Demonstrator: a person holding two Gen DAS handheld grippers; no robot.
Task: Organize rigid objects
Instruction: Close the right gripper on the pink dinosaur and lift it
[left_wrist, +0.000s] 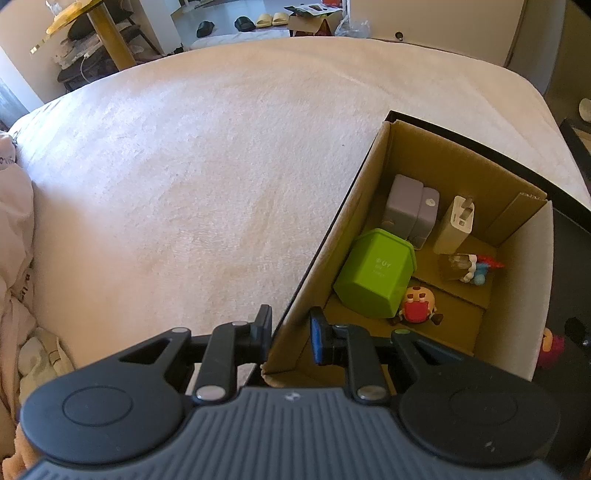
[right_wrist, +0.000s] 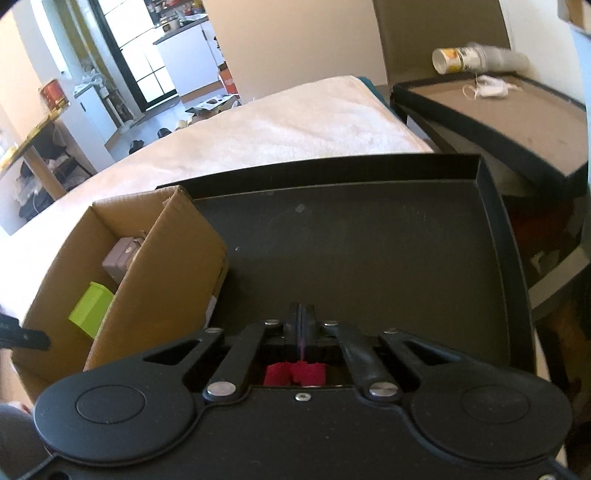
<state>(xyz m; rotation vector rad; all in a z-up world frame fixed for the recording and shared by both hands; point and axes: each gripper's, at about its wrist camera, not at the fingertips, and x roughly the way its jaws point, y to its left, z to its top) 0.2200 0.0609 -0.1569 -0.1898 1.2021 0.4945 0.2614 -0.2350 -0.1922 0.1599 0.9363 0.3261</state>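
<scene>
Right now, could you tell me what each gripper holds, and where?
Left gripper: nothing, jaws open. Right gripper: shut, seemingly on the red toy's thin top.

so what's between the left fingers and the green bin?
Left wrist view: the cardboard box's near wall edge sits between the left gripper fingers; then bare box floor up to the green bin.

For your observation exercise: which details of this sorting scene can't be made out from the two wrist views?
- Left wrist: toy outside the cardboard box, mostly hidden by its wall.
- Right wrist: red item beneath the right claw, covered by the body.
- Right wrist: grey block, cut by the box wall.
</scene>
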